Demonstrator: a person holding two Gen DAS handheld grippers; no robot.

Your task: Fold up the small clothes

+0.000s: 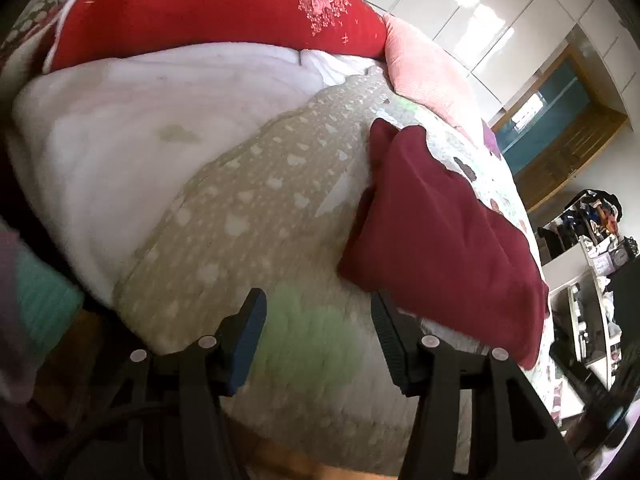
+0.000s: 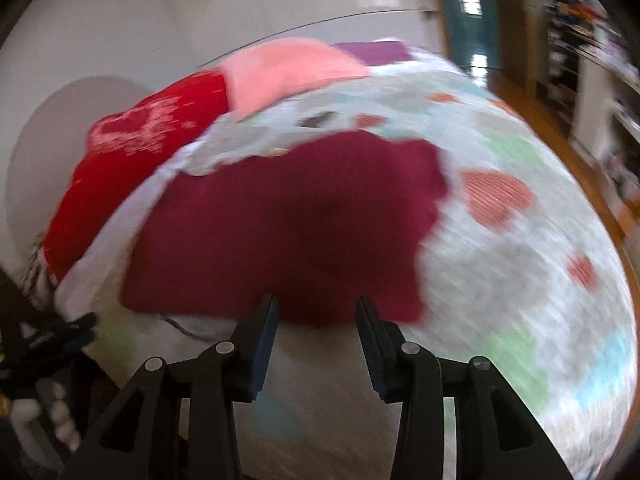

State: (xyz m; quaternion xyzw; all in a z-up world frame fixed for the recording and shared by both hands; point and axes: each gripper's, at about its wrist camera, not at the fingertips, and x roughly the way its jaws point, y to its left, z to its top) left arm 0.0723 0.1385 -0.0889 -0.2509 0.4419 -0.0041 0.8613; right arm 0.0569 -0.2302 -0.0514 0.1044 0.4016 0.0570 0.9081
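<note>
— Maroon garment [image 1: 444, 236] on the bed [image 1: 256, 216], is it folded?

— It lies in a folded block on the patterned quilt [image 2: 520, 240], below the red pillow [image 1: 216, 8] and the pink pillow [image 1: 424, 64].

— And the left gripper [image 1: 318, 320]?

— Its jaws are spread over bare quilt, just beside the garment's near edge, holding nothing.

— The right gripper [image 2: 316, 320]?

— Also spread and empty, above the garment's near edge; that view is blurred.

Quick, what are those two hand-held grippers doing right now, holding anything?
Left hand-held gripper: open, empty, beside the dark red garment on the bed.
Right hand-held gripper: open, empty, just short of the garment's near edge.
</note>
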